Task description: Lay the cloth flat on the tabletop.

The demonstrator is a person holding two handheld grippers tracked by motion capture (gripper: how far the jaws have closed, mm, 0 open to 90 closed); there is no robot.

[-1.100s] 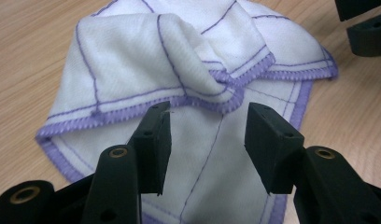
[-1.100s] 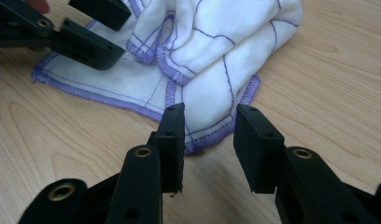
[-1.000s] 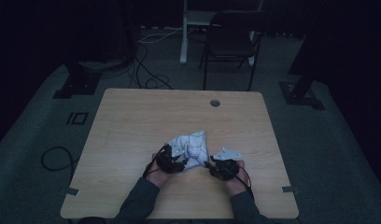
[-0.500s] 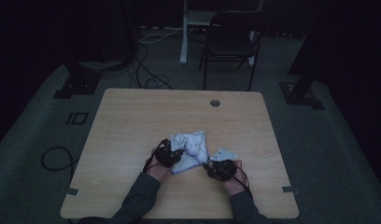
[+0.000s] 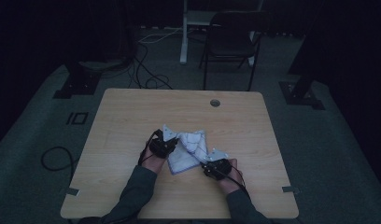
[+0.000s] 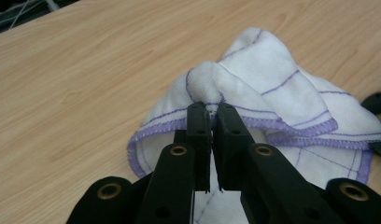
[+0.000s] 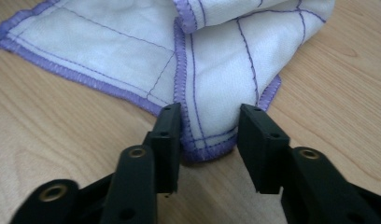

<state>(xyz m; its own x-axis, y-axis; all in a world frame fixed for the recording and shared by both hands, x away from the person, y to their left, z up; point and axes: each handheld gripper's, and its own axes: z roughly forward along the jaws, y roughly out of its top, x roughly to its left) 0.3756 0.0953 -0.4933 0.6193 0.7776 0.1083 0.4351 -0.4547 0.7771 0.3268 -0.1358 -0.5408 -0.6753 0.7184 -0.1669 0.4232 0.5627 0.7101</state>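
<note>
A white cloth (image 5: 189,148) with purple stitched edges lies crumpled on the wooden table (image 5: 132,112), between both hands. My left gripper (image 6: 211,112) is shut on a raised fold of the cloth (image 6: 272,93), pinched between its jaw tips; it sits at the cloth's left side (image 5: 171,143). My right gripper (image 7: 209,122) is at the cloth's near right corner (image 5: 206,161). Its jaws have just been closing and stand open, with the hemmed corner of the cloth (image 7: 205,135) lying between them, a gap showing at the right jaw.
A round cable hole (image 5: 215,102) is in the table's far side. Beyond the table stand a dark chair (image 5: 230,44) and a white post (image 5: 183,32). Cables (image 5: 146,74) lie on the floor; stand feet (image 5: 76,84) flank the table.
The left gripper has closed on a fold of the cloth and lifted it slightly, so the cloth has changed shape. The right hand has hardly moved.
</note>
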